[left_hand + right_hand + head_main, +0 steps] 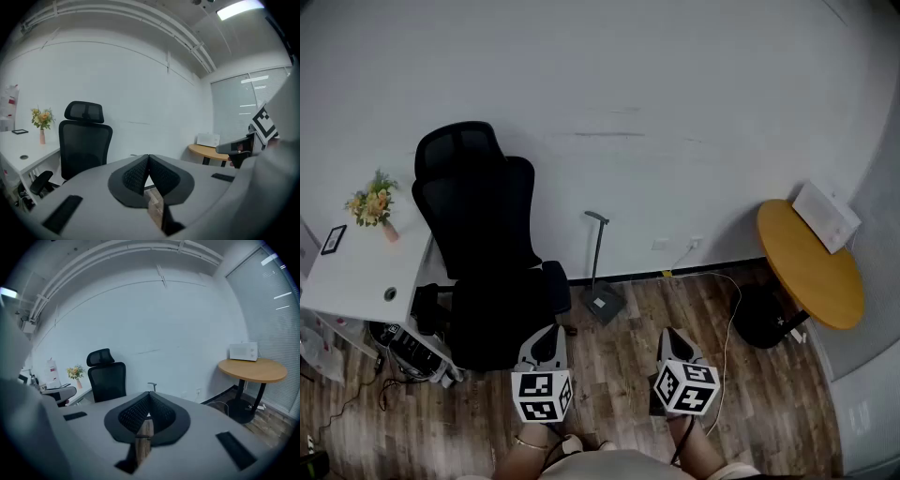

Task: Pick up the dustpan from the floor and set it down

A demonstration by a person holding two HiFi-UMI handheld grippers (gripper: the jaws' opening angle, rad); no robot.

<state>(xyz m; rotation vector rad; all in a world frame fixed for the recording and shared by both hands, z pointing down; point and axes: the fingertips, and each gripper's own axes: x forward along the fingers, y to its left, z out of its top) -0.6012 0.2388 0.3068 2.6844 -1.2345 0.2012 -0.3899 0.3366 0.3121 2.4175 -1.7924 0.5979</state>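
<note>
**Item: dustpan** (603, 301), long-handled.
- Location: on the floor (619, 375) at the foot of the wall (675, 141). It stands just right of the office chair (483, 253) and well left of the round table (811, 267).
- Long axis: the handle (597, 248) stands near upright from the pan, with a short bent grip at the top. Which way the pan's mouth faces cannot be told.

**Item: left gripper** (549, 332).
- Fingers (136, 176) clenched tip to tip, holding nothing.
- The dustpan lies ahead and slightly right of it.

**Item: right gripper** (667, 334).
- Fingers (136, 412) likewise closed and empty.
- The dustpan lies ahead and to its left.
- In the right gripper view, the handle's top (152, 386) shows just above the fingertips.

**Judgement:** the dustpan sits roughly between the two grippers, apart from both. Either hand must open before closing across the upright handle.
</note>
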